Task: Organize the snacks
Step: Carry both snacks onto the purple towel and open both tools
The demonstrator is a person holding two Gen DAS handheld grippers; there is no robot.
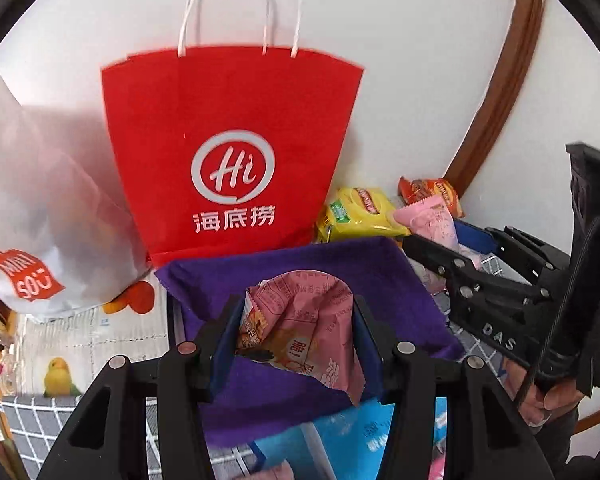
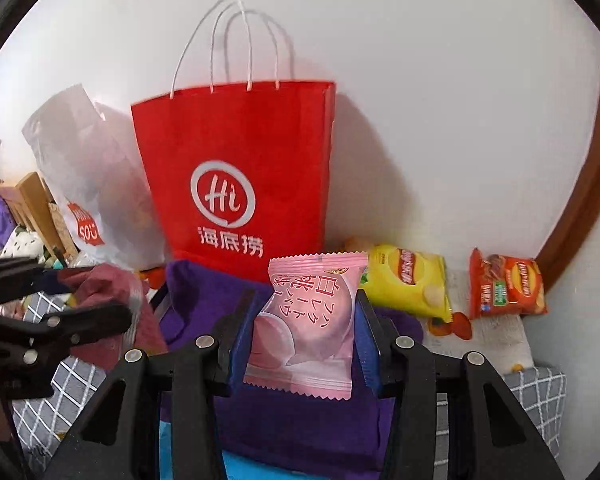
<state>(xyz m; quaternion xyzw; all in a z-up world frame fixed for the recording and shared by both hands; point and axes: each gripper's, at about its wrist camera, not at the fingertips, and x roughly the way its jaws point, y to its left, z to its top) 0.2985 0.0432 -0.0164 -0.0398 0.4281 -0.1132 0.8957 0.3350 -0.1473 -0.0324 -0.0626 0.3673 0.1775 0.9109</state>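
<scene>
Left gripper [image 1: 298, 336] part shut, squeezing crumpled dark-pink snack packet [image 1: 300, 332] over purple cloth box [image 1: 380, 272]. Right gripper [image 2: 304, 336] part shut, squeezing smooth light-pink snack packet [image 2: 312, 320] over same box. Behind: one white plastic bag [image 2: 80, 184], one red paper bag [image 2: 240, 152], two chip bags: yellow [image 2: 410, 280], orange [image 2: 508, 284].

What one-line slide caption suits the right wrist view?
Right tool grips a pale pink snack packet above the purple fabric bin, with a red paper bag behind.

Black hand-held gripper [image 1: 298, 332], blue pads [image 1: 228, 344]
</scene>
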